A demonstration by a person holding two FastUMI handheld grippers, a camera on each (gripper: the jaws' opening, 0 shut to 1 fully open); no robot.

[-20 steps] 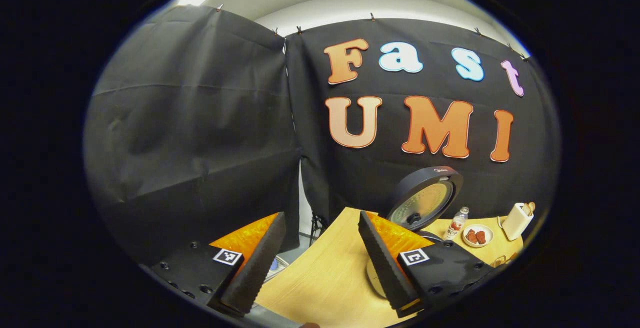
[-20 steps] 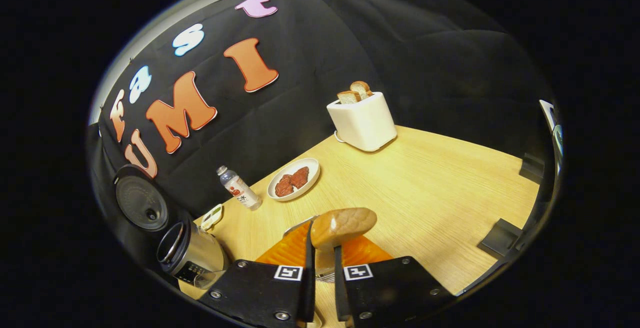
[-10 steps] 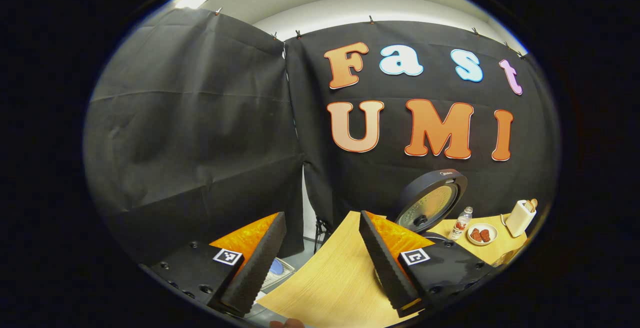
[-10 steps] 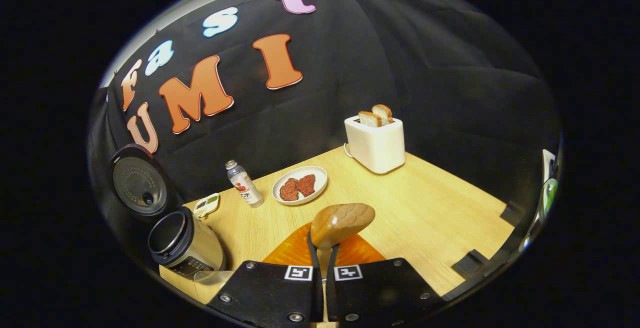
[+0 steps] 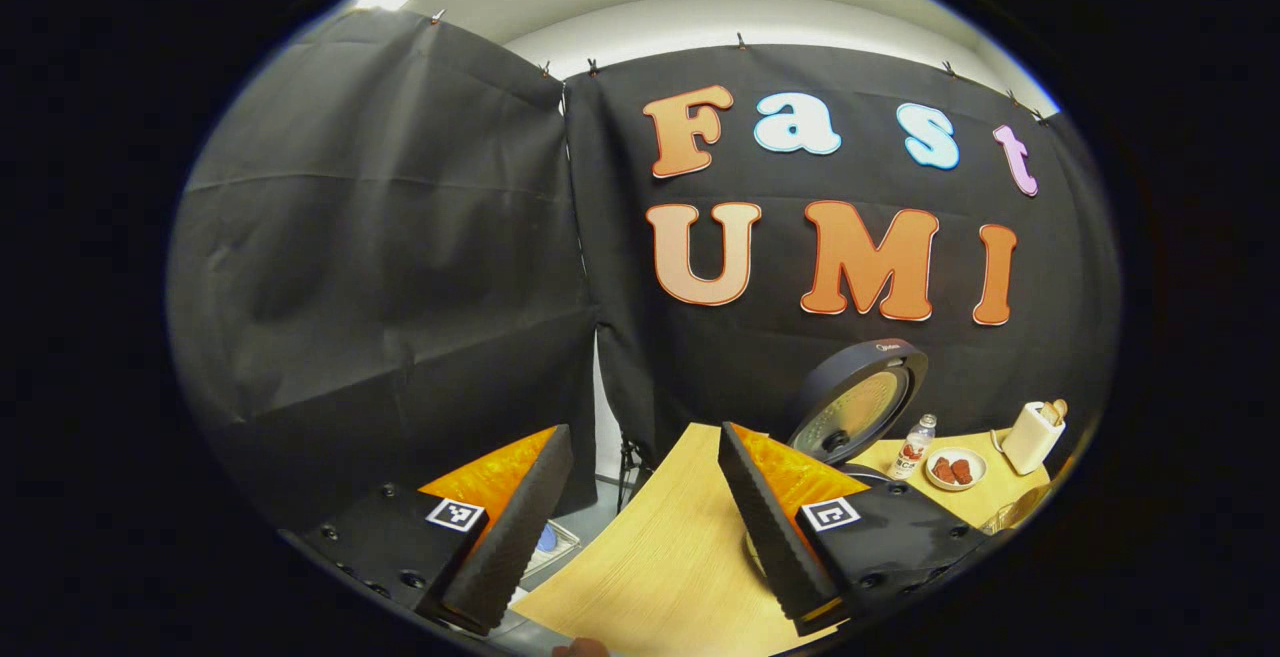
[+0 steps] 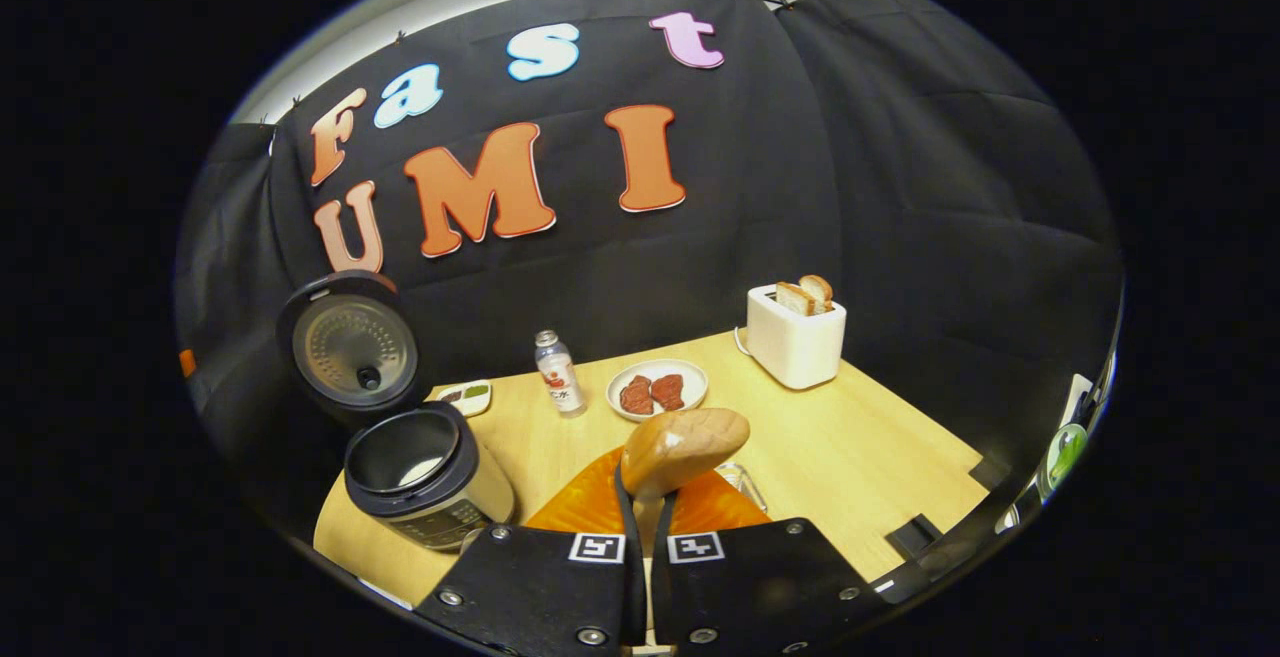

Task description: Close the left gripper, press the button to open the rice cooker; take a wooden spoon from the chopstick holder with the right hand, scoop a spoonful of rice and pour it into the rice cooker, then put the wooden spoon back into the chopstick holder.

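Note:
In the right gripper view, my right gripper [image 6: 643, 497] is shut on the handle of a wooden spoon [image 6: 684, 446], whose bowl stands up above the fingers, back side toward the camera. The rice cooker [image 6: 425, 477] sits at the lower left with its lid [image 6: 350, 349] raised and the inner pot showing a little white at the bottom. In the left gripper view, my left gripper [image 5: 640, 512] is open and holds nothing, off the table's left end. The cooker lid [image 5: 858, 407] rises behind its right finger.
On the wooden table [image 6: 850, 447] stand a small bottle [image 6: 556, 374], a plate of red pieces [image 6: 656, 392], a white toaster with bread [image 6: 795, 335] and a small dish [image 6: 466, 395]. A clear container's edge [image 6: 742, 482] shows beside the spoon. Black cloth walls the booth.
The right gripper view has levelled and swung left with the spoon, bringing the open cooker closer and more central. The left gripper has barely shifted and stays open.

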